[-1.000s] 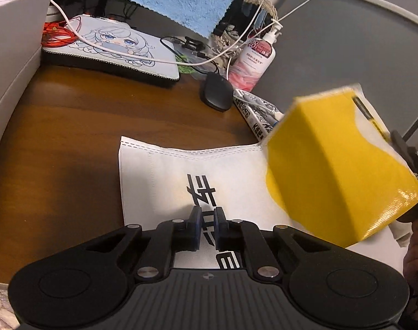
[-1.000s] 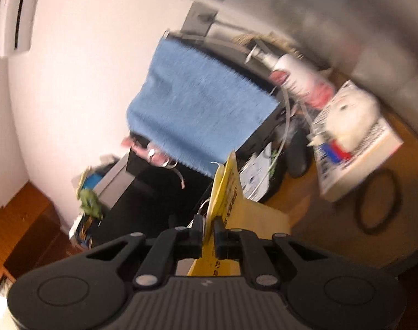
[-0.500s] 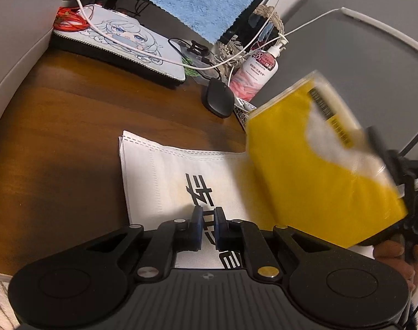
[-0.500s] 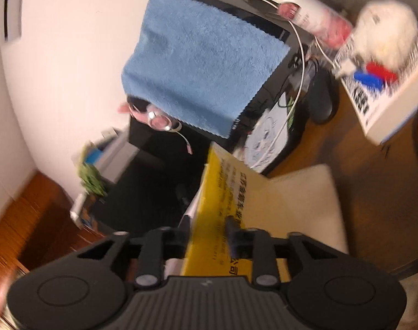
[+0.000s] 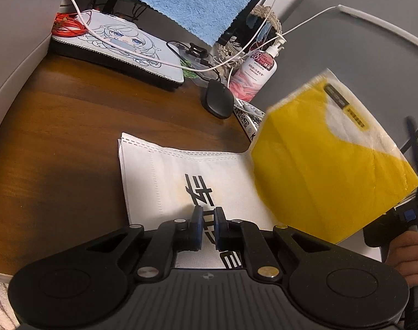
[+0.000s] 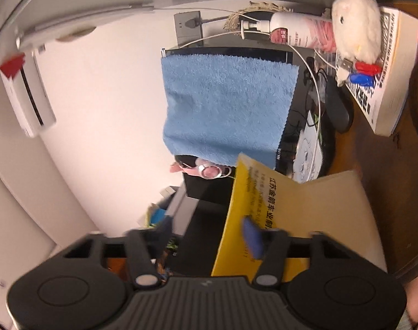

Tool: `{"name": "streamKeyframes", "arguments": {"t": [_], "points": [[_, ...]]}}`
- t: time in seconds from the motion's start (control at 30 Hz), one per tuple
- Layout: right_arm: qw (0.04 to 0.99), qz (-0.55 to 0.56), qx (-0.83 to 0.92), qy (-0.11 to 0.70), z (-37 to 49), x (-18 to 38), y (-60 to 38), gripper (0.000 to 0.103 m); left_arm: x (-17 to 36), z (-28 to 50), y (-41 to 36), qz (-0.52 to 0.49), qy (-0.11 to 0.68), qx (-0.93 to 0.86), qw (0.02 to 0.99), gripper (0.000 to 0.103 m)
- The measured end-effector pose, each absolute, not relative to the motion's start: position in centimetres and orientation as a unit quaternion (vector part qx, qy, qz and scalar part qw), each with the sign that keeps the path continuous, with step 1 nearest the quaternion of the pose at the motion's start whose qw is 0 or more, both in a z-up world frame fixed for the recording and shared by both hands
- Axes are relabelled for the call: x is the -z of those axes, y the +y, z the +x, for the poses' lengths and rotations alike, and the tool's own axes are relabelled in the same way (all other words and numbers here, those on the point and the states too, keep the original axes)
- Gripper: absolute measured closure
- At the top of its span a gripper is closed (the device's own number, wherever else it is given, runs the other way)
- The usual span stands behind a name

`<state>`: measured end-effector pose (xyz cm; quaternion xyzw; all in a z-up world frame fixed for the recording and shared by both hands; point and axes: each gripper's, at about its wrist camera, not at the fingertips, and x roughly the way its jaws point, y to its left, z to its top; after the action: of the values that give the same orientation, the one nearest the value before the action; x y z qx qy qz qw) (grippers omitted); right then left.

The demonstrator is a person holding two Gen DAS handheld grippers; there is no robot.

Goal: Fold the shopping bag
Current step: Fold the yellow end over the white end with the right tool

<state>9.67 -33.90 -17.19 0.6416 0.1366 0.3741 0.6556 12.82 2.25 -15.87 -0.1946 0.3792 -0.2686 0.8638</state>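
The shopping bag [image 5: 181,173], white with black lettering, lies flat on the brown desk [image 5: 71,126] in the left wrist view. Its yellow right part [image 5: 318,159] is lifted off the desk and folded over toward the left. My left gripper [image 5: 209,228] sits low over the bag's near edge, its jaws almost together with only printed fabric showing in the slit. In the right wrist view my right gripper [image 6: 209,233] is open, and the yellow flap [image 6: 252,192] rests against the blue pad of its right finger [image 6: 251,236]. A hand [image 5: 406,255] holds that gripper's handle.
A black mouse [image 5: 217,101], a pink pump bottle [image 5: 255,77] and a book [image 5: 247,115] stand just behind the bag. An illustrated keyboard [image 5: 121,44] with cables, a blue towel [image 5: 198,2] over a monitor and a white box [image 5: 16,41] border the desk.
My right gripper was shut on the yellow flap's edge and its jaws have spread wide. The lifted flap swung to the left and back. My left gripper stayed in place.
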Motion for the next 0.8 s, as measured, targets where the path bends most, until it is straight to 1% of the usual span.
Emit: {"name": "streamKeyframes", "arguments": {"t": [0.03,0.07,0.1,0.2,0.33,0.57,0.67,0.8], "points": [[0.647,0.646,-0.379,0.144,9.9,17.5,-33.8,0.086,15.9,12.8,2.2,-0.194,0.379,0.268,0.864,0.094],[0.638,0.65,-0.384,0.151,10.1,17.8,-33.6,0.09,15.8,12.8,2.2,-0.193,0.379,0.268,0.864,0.094],[0.634,0.652,-0.384,0.159,10.3,18.1,-33.3,0.091,15.9,12.8,2.2,-0.194,0.38,0.268,0.864,0.094],[0.625,0.656,-0.381,0.185,11.0,19.0,-32.4,0.091,15.9,13.0,2.3,-0.201,0.382,0.269,0.861,0.094],[0.655,0.617,-0.366,0.239,12.1,19.2,-30.6,0.091,16.0,13.0,2.4,-0.206,0.384,0.27,0.859,0.094],[0.805,0.408,-0.296,0.313,13.1,16.6,-26.4,0.091,16.1,13.1,2.7,-0.216,0.386,0.271,0.855,0.094],[0.836,0.343,-0.271,0.331,13.2,16.0,-25.2,0.091,16.0,13.0,3.0,-0.222,0.387,0.265,0.855,0.094],[0.857,0.287,-0.245,0.352,13.1,15.8,-24.3,0.091,14.9,12.4,3.6,-0.206,0.377,0.249,0.868,0.093]]}}
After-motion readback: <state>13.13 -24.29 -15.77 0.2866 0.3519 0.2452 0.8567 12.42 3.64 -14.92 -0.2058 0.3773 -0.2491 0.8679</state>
